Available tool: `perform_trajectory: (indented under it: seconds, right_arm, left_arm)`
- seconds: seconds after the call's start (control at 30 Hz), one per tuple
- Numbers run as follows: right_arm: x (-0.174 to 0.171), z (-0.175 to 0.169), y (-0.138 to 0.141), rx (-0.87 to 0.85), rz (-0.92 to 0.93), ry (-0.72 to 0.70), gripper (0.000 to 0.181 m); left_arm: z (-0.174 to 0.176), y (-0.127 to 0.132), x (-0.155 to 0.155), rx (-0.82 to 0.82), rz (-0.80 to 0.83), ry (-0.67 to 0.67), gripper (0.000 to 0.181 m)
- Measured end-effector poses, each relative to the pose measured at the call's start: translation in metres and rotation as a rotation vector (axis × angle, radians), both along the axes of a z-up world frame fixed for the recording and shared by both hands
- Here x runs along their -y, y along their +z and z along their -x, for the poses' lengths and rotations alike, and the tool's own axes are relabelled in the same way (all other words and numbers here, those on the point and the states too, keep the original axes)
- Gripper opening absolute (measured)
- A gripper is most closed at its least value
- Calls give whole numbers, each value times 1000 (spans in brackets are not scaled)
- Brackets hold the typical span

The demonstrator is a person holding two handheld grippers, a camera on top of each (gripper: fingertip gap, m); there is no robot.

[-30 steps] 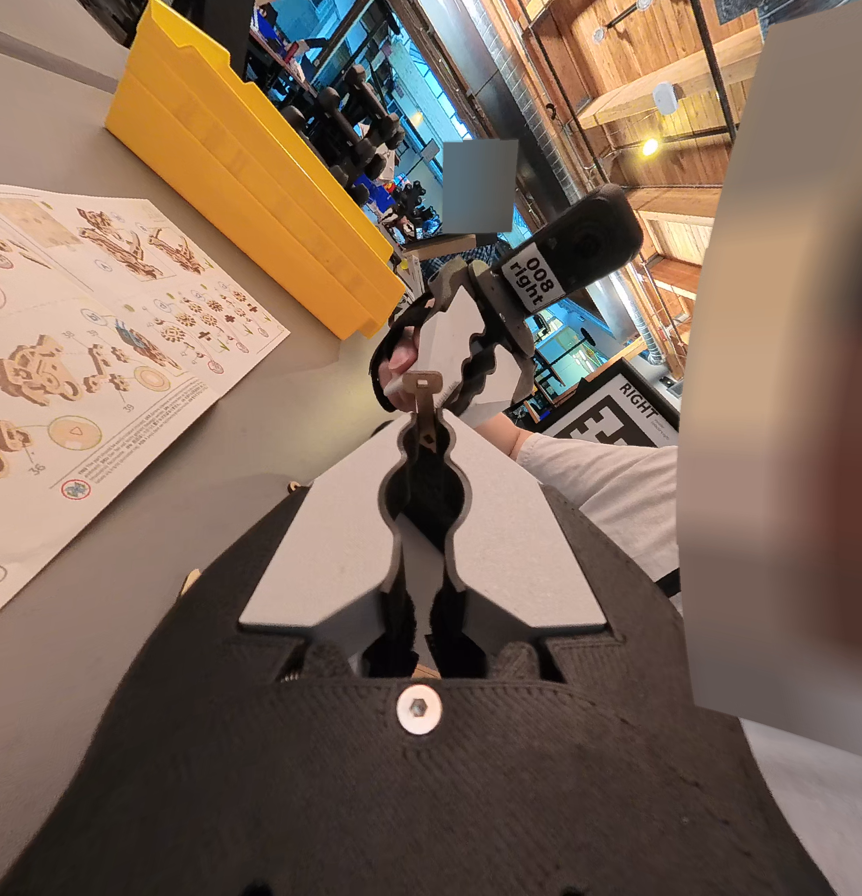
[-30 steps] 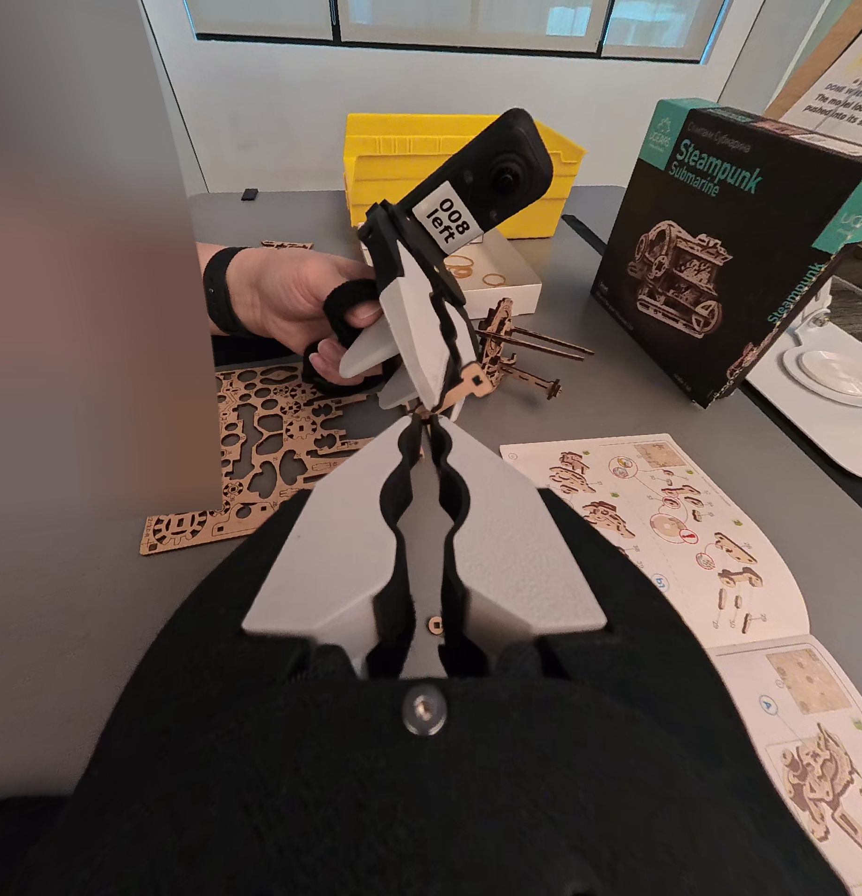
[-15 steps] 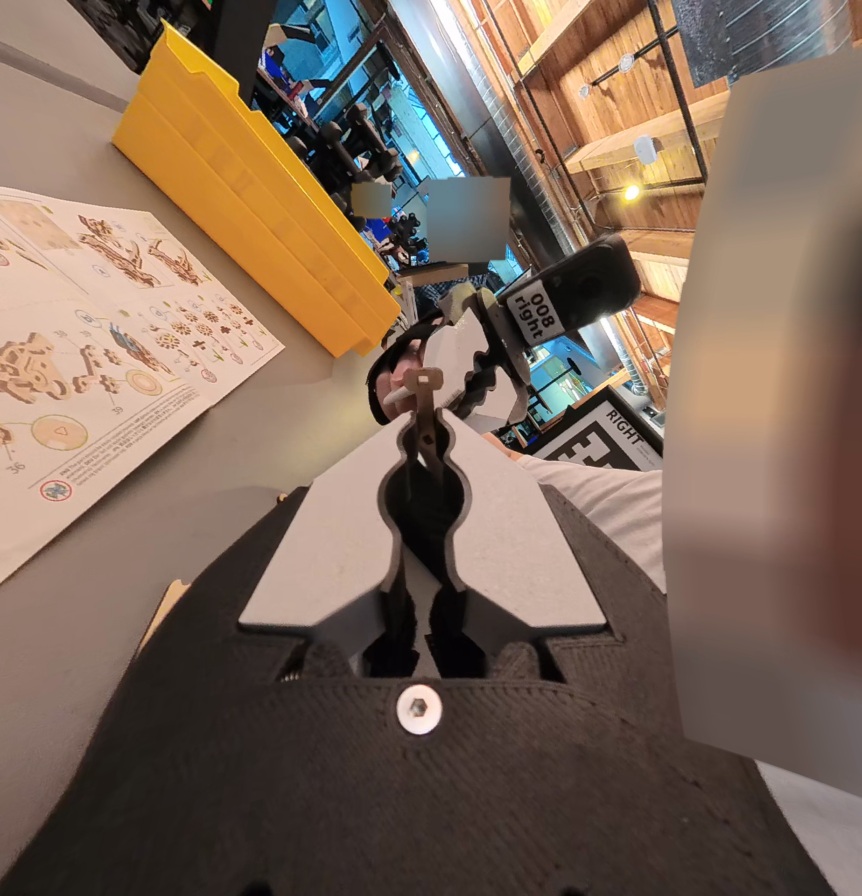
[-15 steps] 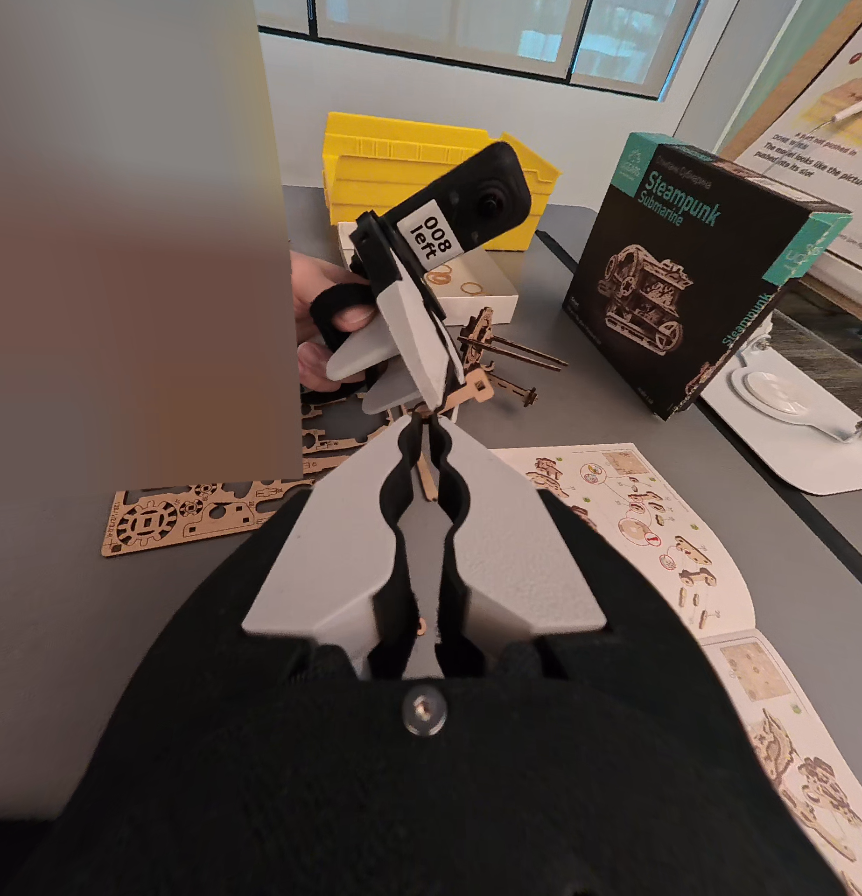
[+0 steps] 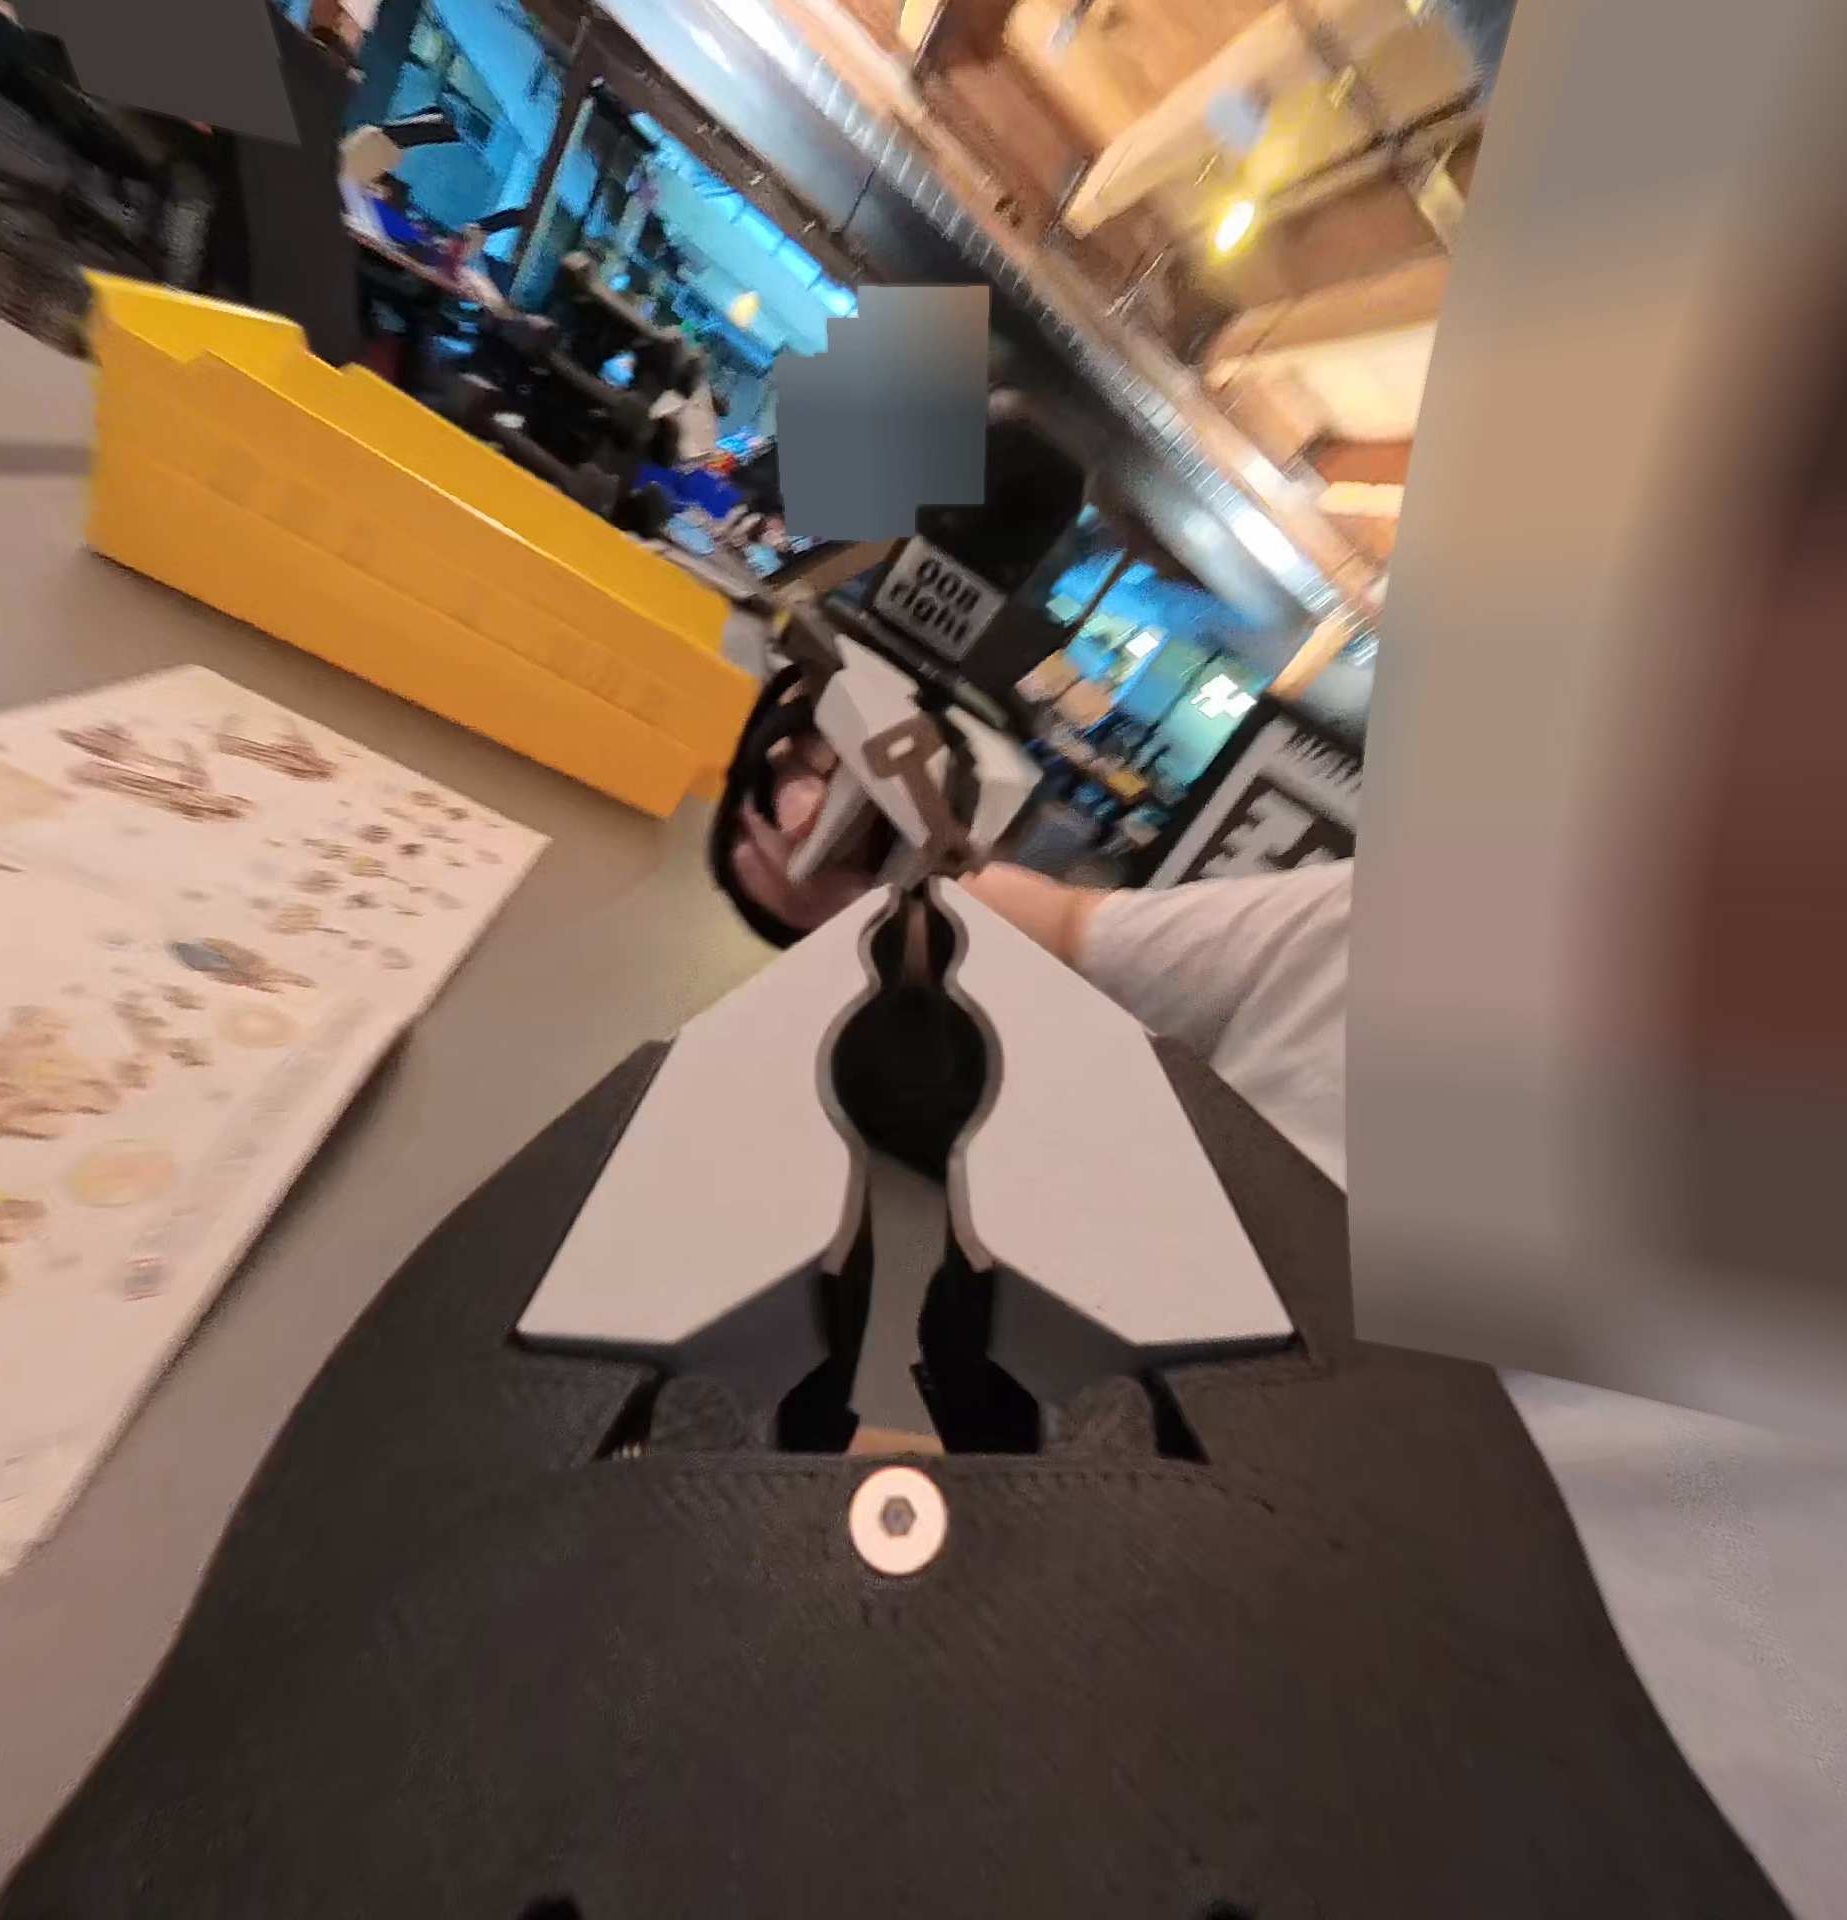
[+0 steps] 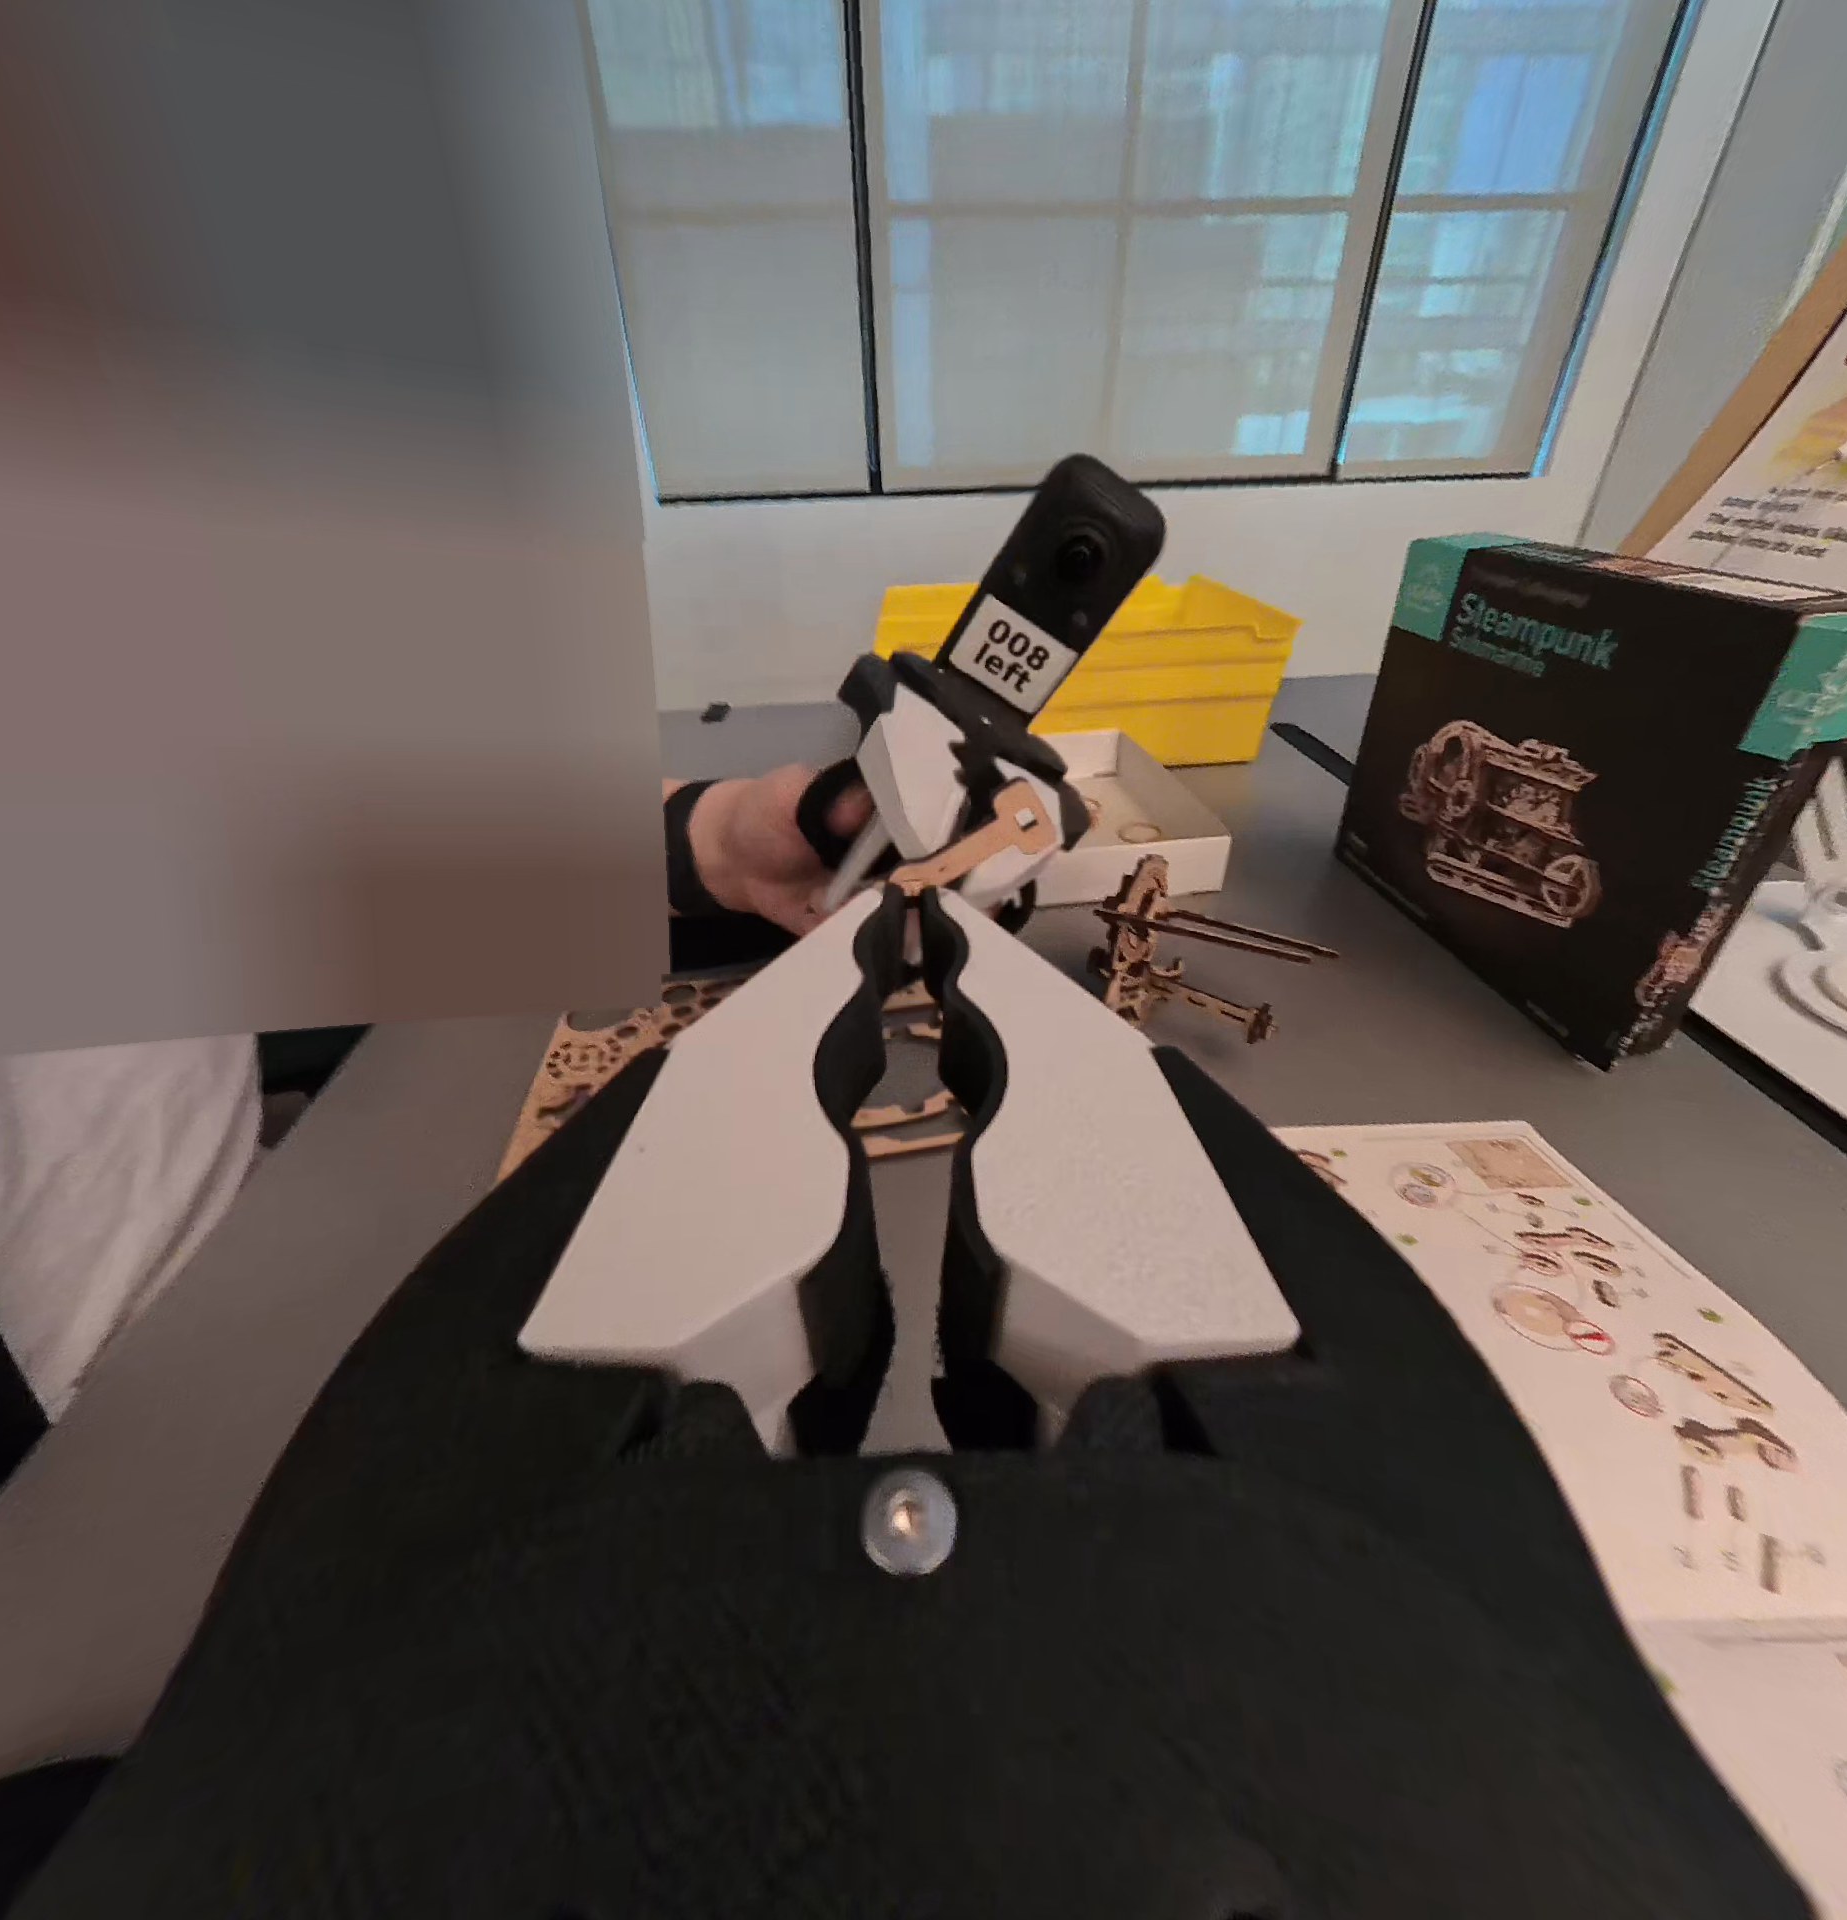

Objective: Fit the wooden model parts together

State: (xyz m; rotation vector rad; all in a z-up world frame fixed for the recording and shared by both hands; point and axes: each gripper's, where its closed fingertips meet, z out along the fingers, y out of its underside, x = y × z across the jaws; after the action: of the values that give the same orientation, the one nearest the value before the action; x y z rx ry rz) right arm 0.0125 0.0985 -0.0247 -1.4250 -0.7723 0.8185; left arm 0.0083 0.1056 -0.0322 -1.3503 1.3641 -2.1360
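Above the grey table (image 6: 1418, 1049), left to right: the left gripper (image 6: 924, 883) is clenched on a flat wooden part (image 6: 986, 847), held off the surface, tip to tip with the right gripper (image 6: 906, 909). The right gripper's jaws are nearly closed; whether they pinch anything cannot be told. A partly built wooden model (image 6: 1158, 956) stands behind, then the kit box (image 6: 1584, 810) and instruction sheet (image 6: 1584, 1320).

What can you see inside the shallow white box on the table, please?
The white box holds at least one small ring. The left gripper and its wooden part cover the box's left half.
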Motion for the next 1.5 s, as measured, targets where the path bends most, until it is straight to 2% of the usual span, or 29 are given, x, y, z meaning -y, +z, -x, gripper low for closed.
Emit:
perform_trajectory:
  seconds: [0.03, 0.17, 0.3, 0.57, 0.9, 1.27, 1.37, 1.5]
  right_arm:
    - [1, -1, 3, -28, 6, 12, 0]
    - [4, 1, 5, -64, 19, 54, 0]
    - [8, 7, 2, -55, 19, 98, 1]
    - [12, 12, -1, -32, 22, 128, 0]
    - [17, 14, 0, -2, 18, 152, 1]
    - [23, 18, -4, 62, 24, 182, 0]
    - [20, 17, -3, 55, 21, 163, 0]
    - [15, 12, -3, 57, 13, 118, 0]
  left_arm:
    - [0, -2, 0, 8, -93, 34, 4]
    - [5, 11, 6, 106, -363, 154, 2]
    - [7, 12, 16, 145, -509, 190, 0]
    - [5, 8, 21, 145, -545, 184, 11]
    - [6, 6, 31, 158, -598, 159, 9]
    - [7, 1, 40, 129, -517, 66, 6]
    - [8, 3, 36, 137, -516, 82, 6]
    - [8, 6, 24, 168, -631, 190, 0]
